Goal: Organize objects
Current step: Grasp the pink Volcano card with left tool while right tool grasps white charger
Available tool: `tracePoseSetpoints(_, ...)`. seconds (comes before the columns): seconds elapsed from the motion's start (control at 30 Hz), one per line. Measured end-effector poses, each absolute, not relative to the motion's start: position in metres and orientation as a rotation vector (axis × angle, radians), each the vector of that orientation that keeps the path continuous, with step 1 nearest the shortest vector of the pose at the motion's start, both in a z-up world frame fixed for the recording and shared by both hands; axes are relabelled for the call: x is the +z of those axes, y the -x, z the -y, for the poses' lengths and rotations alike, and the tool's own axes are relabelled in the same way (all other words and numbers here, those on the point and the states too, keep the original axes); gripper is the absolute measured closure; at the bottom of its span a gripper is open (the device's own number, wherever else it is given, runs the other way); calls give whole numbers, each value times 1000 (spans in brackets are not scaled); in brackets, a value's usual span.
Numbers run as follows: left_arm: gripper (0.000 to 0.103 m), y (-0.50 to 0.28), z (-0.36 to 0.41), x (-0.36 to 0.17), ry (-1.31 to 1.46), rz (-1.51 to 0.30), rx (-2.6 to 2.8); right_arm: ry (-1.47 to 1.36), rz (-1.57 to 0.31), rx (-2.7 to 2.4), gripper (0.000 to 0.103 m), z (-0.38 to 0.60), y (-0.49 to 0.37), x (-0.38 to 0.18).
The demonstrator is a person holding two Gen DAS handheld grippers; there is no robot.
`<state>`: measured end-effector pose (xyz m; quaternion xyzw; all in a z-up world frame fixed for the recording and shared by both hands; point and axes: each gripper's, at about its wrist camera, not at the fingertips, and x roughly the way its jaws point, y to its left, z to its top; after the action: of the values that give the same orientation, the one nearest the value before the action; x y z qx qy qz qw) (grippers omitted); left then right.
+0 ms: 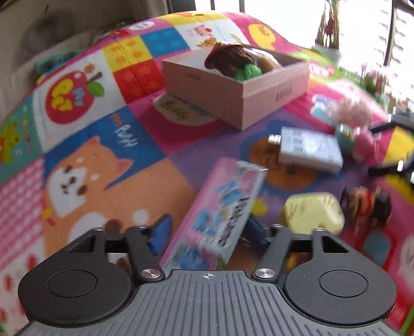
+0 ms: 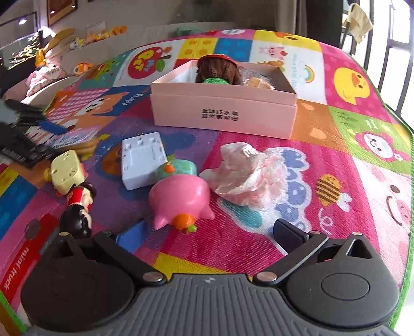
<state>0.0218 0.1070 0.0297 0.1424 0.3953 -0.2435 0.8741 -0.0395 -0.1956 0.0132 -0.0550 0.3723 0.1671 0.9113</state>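
The left hand-held gripper (image 1: 207, 232) has a pink card pack (image 1: 214, 214) tilted between its part-spread blue pads (image 1: 161, 234); whether they pinch it I cannot tell. A loose hold could drop it short of the pink box (image 1: 233, 85) at twelve o'clock. The right hand-held gripper (image 2: 209, 232) gapes wide, empty, near the pink pig toy (image 2: 181, 199).

Lighting: daylight is pouring through windows (image 1: 362, 20) at one o'clock, blowing out to white. Mat (image 2: 336, 144) is showing bright, saturated, with soft shadows. Blur: left wrist view is smearing toward three o'clock; right wrist view is staying sharper. Fisheye is bowing all edges.
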Motion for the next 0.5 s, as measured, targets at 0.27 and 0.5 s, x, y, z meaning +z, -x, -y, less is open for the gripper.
tracePoseSetpoints(0.27, 54, -10, -114, 30, 13, -845, -305, 75, -824, 391, 0, 203, 29, 27)
tracePoseSetpoints(0.5, 54, 7, -105, 34, 32, -855, -225, 109, -728, 476, 18, 158, 6, 75)
